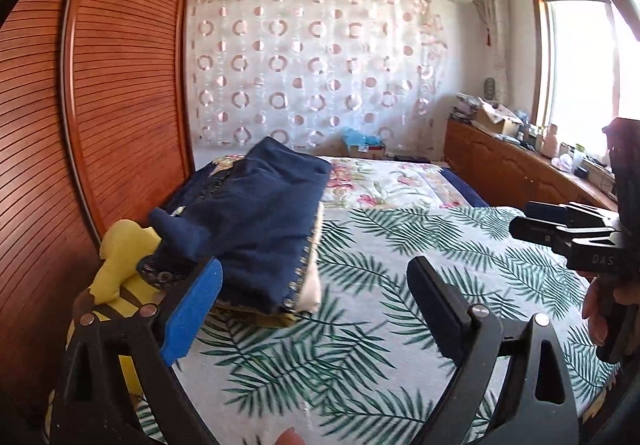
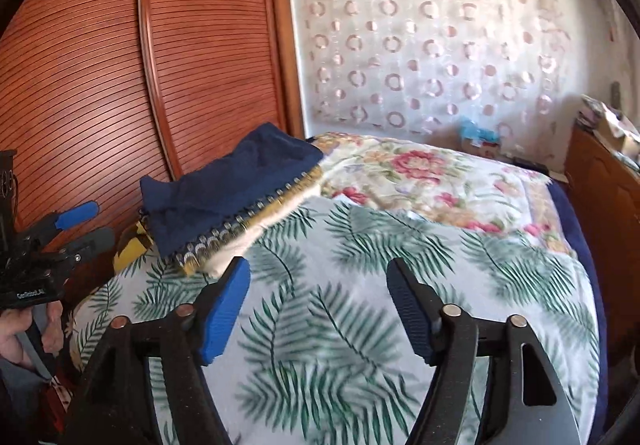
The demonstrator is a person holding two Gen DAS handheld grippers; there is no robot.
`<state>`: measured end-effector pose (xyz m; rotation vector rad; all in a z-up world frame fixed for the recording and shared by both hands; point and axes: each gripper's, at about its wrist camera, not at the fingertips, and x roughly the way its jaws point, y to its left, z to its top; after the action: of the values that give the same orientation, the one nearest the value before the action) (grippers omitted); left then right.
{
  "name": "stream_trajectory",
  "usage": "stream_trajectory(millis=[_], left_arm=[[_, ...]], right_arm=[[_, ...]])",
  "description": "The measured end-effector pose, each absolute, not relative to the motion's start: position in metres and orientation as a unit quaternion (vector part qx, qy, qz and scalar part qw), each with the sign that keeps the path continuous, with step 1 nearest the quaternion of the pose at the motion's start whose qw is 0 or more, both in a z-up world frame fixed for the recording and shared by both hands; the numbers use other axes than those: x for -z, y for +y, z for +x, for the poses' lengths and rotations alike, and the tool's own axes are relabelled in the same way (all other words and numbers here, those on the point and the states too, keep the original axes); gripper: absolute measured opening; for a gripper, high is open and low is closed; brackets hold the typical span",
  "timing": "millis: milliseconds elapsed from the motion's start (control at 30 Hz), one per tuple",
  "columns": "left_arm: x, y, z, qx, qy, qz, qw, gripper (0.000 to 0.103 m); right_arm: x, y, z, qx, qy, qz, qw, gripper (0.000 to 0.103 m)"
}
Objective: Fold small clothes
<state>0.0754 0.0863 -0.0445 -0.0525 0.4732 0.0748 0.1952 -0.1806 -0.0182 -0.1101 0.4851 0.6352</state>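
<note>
1. Hovering above the bed, the left tool has its jaws spread wide and holds nothing; the right tool is likewise wide and empty, over bare palm-leaf sheet

2. The navy garment lies folded on top of a small stack of folded clothes, ahead and to the left of both tools, with the left tool's blue pad just beside its near edge. A yellow garment sits further left of that pad, crumpled and, by my reading, not yet folded

3. My judgement: one fold is done and the step in hand is fetching the next piece, most likely the yellow one

4. To do it well:
   - bring the left tool leftward past the stack without brushing it, since the pad is close enough to drag the top layer askew
   - pinch the yellow cloth at an edge or corner, not a bunched middle
   - lift it clear and lay it on the bare sheet directly ahead of the right tool
   - let the right tool take the opposite corner so the cloth spreads flat before any fold

5. Main risk: catching the navy fabric along with the yellow, as the two touch
</note>
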Motion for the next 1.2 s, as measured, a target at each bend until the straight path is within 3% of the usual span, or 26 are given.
stream_trajectory(millis=[267,733,1200], left_arm=[[0.032,0.042,0.064,-0.010,0.241,-0.016,0.970,0.094],[-0.036,0.006,0.038,0.014,0.205,-0.011,0.979,0.094],[-0.047,0.001,0.028,0.005,0.192,-0.010,0.981,0.094]], right_arm=[[-0.001,-0.211,0.119,-0.228,0.221,-0.035,0.948,0.075],[-0.062,-0.250,0.009,-0.161,0.165,-0.008,0.973,0.075],[-0.054,-0.248,0.001,-0.155,0.146,0.002,0.977,0.075]])
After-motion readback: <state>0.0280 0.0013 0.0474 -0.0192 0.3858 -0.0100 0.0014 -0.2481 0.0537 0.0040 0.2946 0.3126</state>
